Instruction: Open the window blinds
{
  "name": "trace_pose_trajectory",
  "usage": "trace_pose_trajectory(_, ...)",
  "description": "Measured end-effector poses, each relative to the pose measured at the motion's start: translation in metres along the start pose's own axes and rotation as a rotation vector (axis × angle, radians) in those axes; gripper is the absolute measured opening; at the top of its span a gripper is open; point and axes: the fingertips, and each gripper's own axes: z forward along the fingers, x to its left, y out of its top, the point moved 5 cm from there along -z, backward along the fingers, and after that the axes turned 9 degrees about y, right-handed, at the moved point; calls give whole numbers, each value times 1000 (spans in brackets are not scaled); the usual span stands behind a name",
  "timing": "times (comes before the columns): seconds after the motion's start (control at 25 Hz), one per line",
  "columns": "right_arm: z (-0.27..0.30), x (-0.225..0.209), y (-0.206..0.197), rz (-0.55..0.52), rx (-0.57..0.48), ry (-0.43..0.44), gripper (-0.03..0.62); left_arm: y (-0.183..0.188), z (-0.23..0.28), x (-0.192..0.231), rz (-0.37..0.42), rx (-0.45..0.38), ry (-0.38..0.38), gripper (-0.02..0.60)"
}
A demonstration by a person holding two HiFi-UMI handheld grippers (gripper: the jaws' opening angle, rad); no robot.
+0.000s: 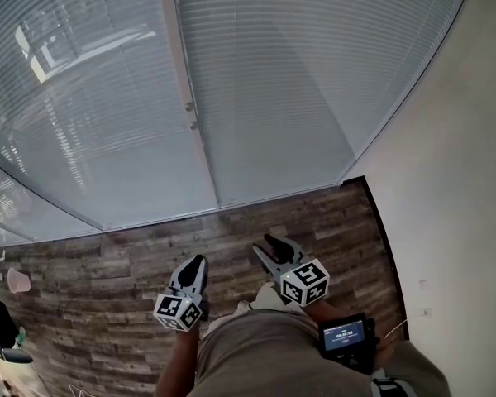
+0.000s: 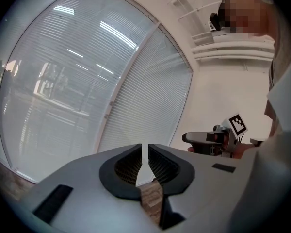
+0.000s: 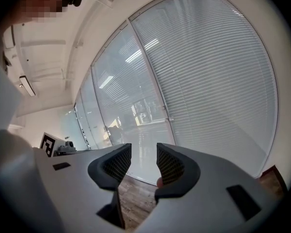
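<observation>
Closed white slatted blinds (image 1: 298, 73) hang behind tall glass panels ahead, split by a pale upright frame post (image 1: 182, 73) with two small knobs (image 1: 190, 106). My left gripper (image 1: 197, 260) is held over the wood floor, short of the glass, its jaws nearly together with nothing between them (image 2: 145, 147). My right gripper (image 1: 267, 240) is beside it, slightly nearer the glass, open and empty (image 3: 144, 149). Both point toward the blinds (image 2: 150, 96) (image 3: 208, 81) and touch nothing. The knobs (image 3: 170, 119) show on the post in the right gripper view.
Wood-plank floor (image 1: 132, 263) runs up to the glass. A white wall (image 1: 446, 180) closes the right side. A small pink object (image 1: 18, 279) sits on the floor at far left. A dark device with a lit screen (image 1: 345, 335) hangs at the person's right hip.
</observation>
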Motion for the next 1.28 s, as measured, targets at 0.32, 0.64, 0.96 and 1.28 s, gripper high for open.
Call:
trace_pose_trajectory(0.32, 6, -1, 2, -4, 7, 0, 169, -6, 0, 8, -32, -3, 25, 34)
trace_pose_trajectory(0.64, 13, -23, 5, 4, 5, 25, 160, -6, 12, 13, -28, -11, 78, 34)
trace_pose_trajectory(0.96, 33, -66, 32, 3, 29, 74, 158, 12, 51, 8, -34, -12, 143, 34)
trace_pose_trajectory(1.28, 45, -112, 74, -31, 50, 129, 153, 44, 104, -15, -53, -43, 183, 34)
